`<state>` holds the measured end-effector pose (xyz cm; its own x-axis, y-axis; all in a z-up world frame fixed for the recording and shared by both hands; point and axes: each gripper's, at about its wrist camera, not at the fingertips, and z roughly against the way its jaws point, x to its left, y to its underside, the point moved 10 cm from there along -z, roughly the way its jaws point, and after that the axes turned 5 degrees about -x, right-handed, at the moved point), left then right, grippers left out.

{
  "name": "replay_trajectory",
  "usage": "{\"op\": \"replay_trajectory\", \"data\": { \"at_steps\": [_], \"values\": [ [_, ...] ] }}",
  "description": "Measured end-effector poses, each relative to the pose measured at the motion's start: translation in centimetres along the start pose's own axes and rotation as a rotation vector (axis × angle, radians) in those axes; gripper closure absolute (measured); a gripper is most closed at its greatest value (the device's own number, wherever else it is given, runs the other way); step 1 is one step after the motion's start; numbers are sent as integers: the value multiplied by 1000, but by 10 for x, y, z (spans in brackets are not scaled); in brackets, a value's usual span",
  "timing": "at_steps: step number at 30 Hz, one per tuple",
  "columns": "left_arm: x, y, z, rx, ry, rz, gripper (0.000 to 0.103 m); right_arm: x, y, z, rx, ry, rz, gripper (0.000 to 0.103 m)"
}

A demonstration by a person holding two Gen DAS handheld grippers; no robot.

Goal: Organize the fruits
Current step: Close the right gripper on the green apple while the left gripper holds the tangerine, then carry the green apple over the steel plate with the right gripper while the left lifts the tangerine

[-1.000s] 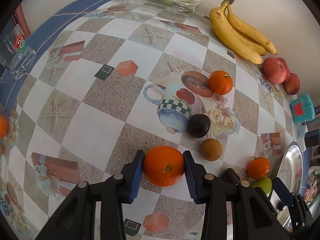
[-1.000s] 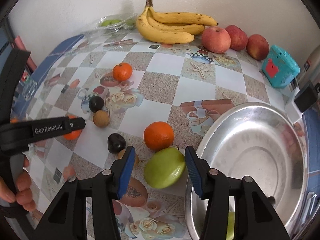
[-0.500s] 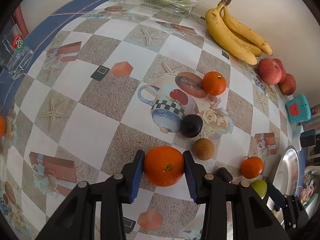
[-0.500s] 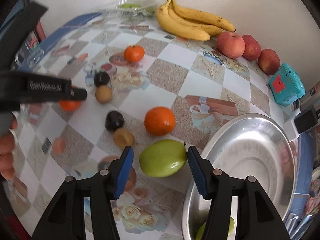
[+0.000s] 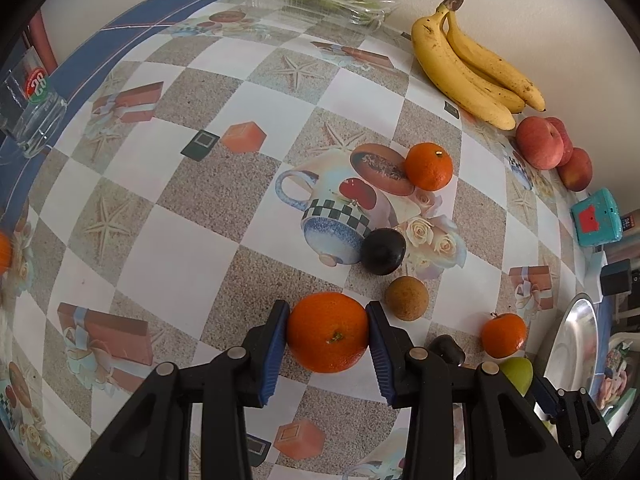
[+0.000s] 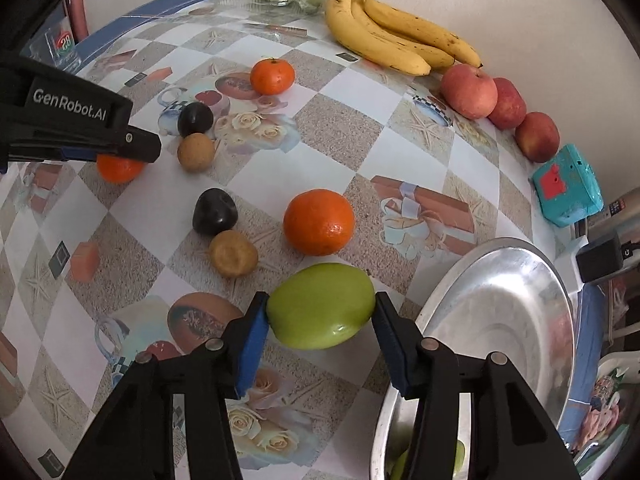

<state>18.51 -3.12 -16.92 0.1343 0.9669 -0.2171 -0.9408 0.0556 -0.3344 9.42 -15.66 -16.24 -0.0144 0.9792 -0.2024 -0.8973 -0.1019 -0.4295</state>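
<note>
While the left wrist view looks down on the table (image 5: pixel 180 248), the left gripper (image 5: pixel 328 334) clamps a mandarin (image 5: pixel 328 332) between both blue pads, the fruit resting on the patterned tablecloth near the table's front edge. A dark plum (image 5: pixel 384 252) and a brown round fruit (image 5: pixel 407 298) lie just beyond it; bananas (image 5: pixel 468 68) and red apples (image 5: pixel 554 150) line the far edge by the wall.

In the right wrist view, the right gripper (image 6: pixel 320 322) is closing around a green apple (image 6: pixel 322 312); the left pad touches it, the right pad stands just clear. The apple sits just beside a steel bowl (image 6: pixel 508 320) at the table's right edge.
</note>
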Motion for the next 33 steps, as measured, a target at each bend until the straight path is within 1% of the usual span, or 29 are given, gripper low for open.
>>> {"op": "replay_trajectory", "data": {
  "at_steps": [3,10,14,18,21,25,27,30,33],
  "values": [
    [0,0,1,-1,0,-2,62,1,-1,0,-6,-20,-32,50],
    [-1,-5,9,-17,11,3,62,3,-9,8,-51,-142,-162,50],
    [-4,-10,19,-39,22,4,62,-3,-21,25,-115,-235,-278,50],
    [-8,-15,32,-64,35,1,62,-12,-34,44,-181,-284,-356,50],
    [-12,-17,37,-73,42,-2,62,-21,-40,55,-206,-278,-391,50],
    [-18,-19,41,-80,43,-12,62,-37,-37,62,-198,-230,-427,50],
    [-22,-18,41,-81,43,-21,62,-45,-35,63,-203,-221,-442,50],
    [-31,-15,41,-77,44,-40,62,-59,-28,63,-200,-201,-478,50],
    [-46,-10,40,-71,54,-72,62,-78,-16,58,-174,-145,-517,50]
  ]
}}
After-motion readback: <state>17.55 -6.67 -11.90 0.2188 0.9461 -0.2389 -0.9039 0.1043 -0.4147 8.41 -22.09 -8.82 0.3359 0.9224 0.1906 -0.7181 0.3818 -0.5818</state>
